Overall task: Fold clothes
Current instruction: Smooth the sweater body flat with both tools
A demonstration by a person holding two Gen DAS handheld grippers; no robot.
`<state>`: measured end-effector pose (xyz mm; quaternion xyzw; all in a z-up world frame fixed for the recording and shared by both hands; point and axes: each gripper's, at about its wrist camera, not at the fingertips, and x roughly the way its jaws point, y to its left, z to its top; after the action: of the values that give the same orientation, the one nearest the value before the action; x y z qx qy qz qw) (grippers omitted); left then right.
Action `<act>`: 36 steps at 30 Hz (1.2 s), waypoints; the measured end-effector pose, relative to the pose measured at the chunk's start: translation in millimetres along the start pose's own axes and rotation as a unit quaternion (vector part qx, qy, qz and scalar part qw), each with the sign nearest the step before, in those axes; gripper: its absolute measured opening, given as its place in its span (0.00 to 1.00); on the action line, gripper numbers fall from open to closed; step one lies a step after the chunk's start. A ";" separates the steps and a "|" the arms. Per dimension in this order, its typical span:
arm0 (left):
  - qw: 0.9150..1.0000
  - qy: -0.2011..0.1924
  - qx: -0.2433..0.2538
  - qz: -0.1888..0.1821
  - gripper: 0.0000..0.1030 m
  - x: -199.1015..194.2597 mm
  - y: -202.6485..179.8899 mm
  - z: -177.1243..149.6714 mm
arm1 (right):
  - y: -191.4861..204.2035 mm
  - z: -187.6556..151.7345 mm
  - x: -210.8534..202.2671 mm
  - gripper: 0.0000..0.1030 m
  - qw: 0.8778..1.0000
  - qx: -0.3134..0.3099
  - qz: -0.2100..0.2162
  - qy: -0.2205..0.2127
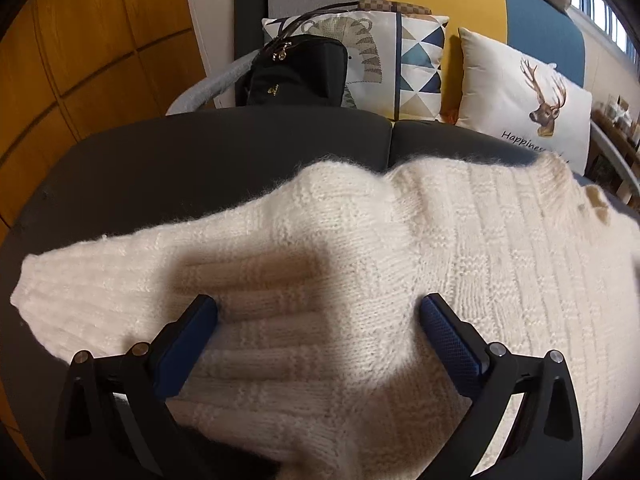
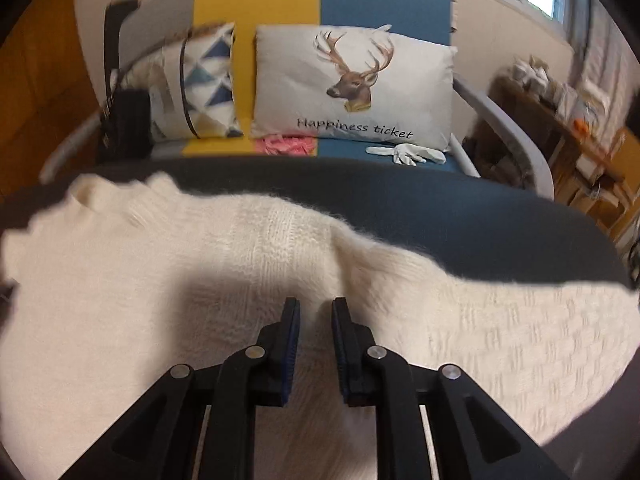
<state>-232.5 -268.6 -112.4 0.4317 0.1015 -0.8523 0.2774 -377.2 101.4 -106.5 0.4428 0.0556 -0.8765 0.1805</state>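
Cream knit sweater (image 1: 400, 260): spread flat on dark seat cushion (image 1: 200, 152), long axis left-right. Sleeve runs left under left gripper (image 1: 318, 312), jaws wide, nothing held. Right gripper (image 2: 316, 312): narrow gap, over sweater body, grip unclear.

Sweater (image 1: 400, 264): fuzzy cream knit, ribbed. Surface (image 1: 200, 148): matt dark cloth. Handbag (image 1: 298, 72): black, probably woven nylon. Wall panels (image 1: 80, 48): smooth wood.

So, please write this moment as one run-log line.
left tongs: open | right tongs: narrow gap, empty | cream fluffy knitted sweater: spread flat, unfolded
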 end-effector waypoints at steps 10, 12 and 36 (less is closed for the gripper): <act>0.999 -0.011 0.038 -0.015 0.97 -40.3 -24.6 -42.0 | 4.0 -46.5 -11.4 0.21 0.996 -0.041 -0.069 0.029; 0.999 -0.012 0.052 -0.007 0.97 -40.2 -31.3 -50.0 | -3.2 -49.6 -11.8 0.22 0.996 -0.028 -0.078 0.022; 0.999 -0.011 0.023 -0.040 0.98 -30.9 -26.2 -60.3 | 129.8 -69.5 -15.6 0.23 0.996 -0.089 -0.017 -0.005</act>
<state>-191.7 -210.2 -126.3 0.4239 0.0959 -0.8697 0.2340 -268.7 3.0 -127.8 0.4198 0.1403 -0.8731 0.2047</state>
